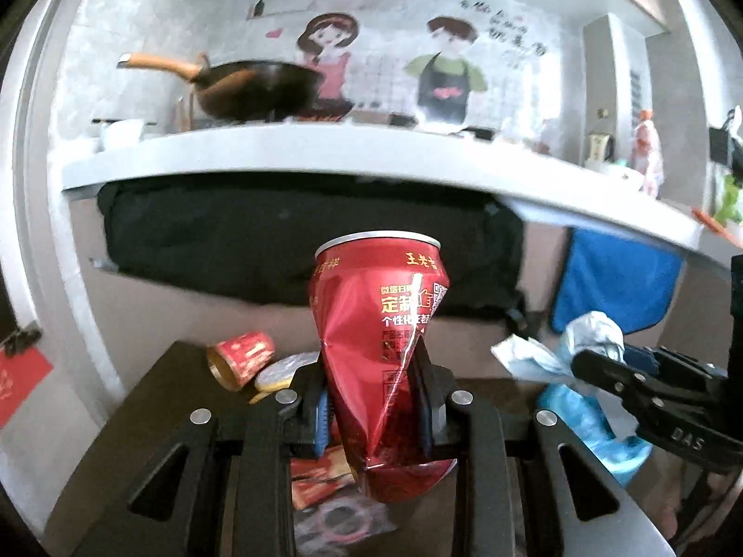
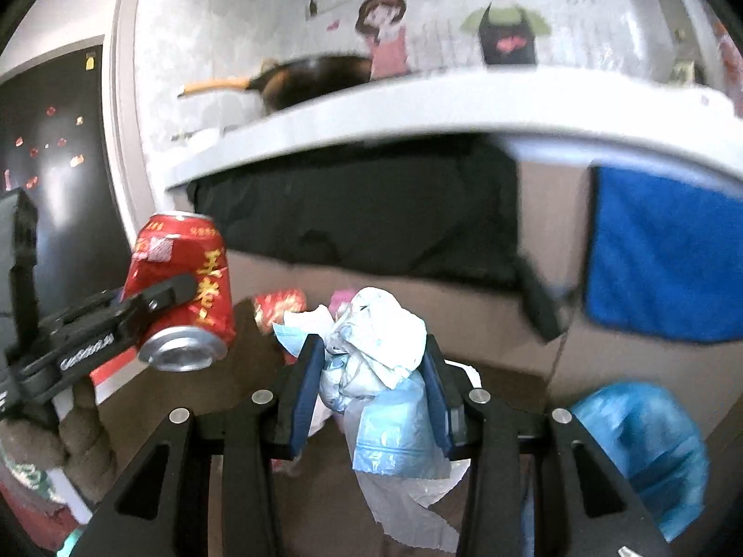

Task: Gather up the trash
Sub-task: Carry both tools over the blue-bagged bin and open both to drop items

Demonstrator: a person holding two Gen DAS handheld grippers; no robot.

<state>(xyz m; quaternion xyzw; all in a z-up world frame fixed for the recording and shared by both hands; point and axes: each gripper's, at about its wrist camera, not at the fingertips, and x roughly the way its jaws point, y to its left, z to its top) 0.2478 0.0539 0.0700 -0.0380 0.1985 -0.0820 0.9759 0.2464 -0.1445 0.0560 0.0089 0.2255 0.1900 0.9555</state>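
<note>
A long white counter (image 1: 325, 148) runs across the back, carrying a dark wok (image 1: 260, 88) with an orange handle, under a wall with cartoon figures. Below the counter edge hang a black cloth (image 1: 278, 241) and a blue towel (image 1: 617, 283). In front stands a dark brown surface (image 1: 153, 390), strewn with litter: a small red paper cup (image 1: 241, 357) lying on its side, a round wrapper just beside it, and red packaging farther forward. A blue plastic bag (image 2: 650, 445) lies at the right. The left tongs (image 1: 374, 413) are clamped on a dented red drink can (image 1: 381, 348), held upright above the surface. The right tongs (image 2: 371, 390) are clamped on a crumpled wad of white and pale blue plastic (image 2: 376, 362), raised beside the can.
</note>
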